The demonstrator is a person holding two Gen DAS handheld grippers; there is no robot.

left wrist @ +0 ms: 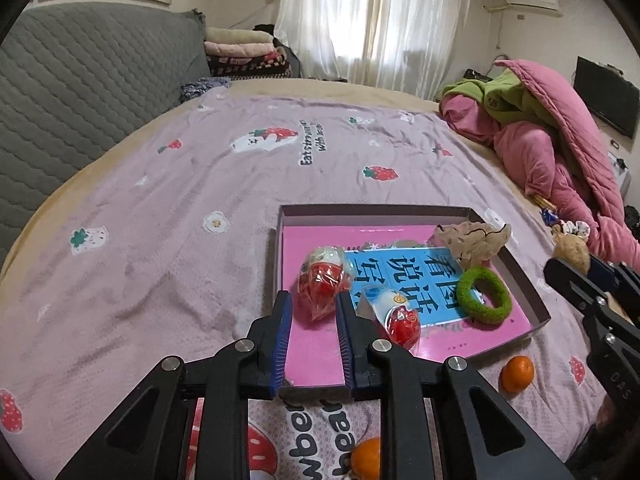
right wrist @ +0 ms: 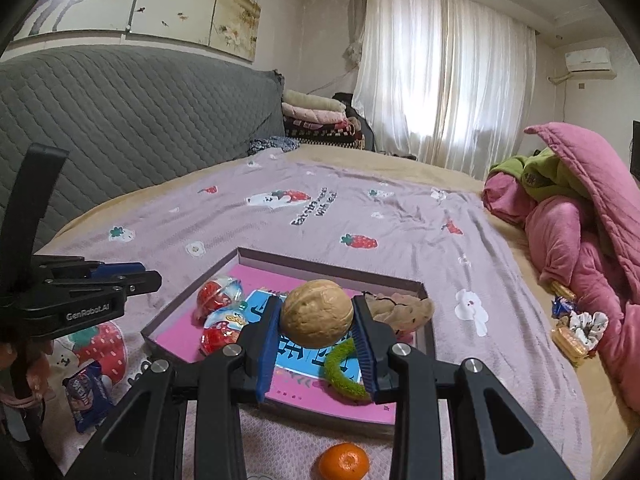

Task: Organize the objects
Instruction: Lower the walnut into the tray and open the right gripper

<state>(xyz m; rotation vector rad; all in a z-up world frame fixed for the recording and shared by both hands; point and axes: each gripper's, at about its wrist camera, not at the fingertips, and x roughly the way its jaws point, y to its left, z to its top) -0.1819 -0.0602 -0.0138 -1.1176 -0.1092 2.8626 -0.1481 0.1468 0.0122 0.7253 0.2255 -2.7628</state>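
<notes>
Walnut (right wrist: pixel 317 313) pinched in right tool (right wrist: pixel 316 322), long axis crosswise over box (right wrist: pixel 328 270); left tool (left wrist: pixel 312 312) pressed together, empty.

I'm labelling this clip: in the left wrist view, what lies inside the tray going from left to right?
Red wrapped toy → second red wrapped toy → green ring, all in the tray. The beige scrunchie overlaps the ring's span, so I leave it out.
</notes>
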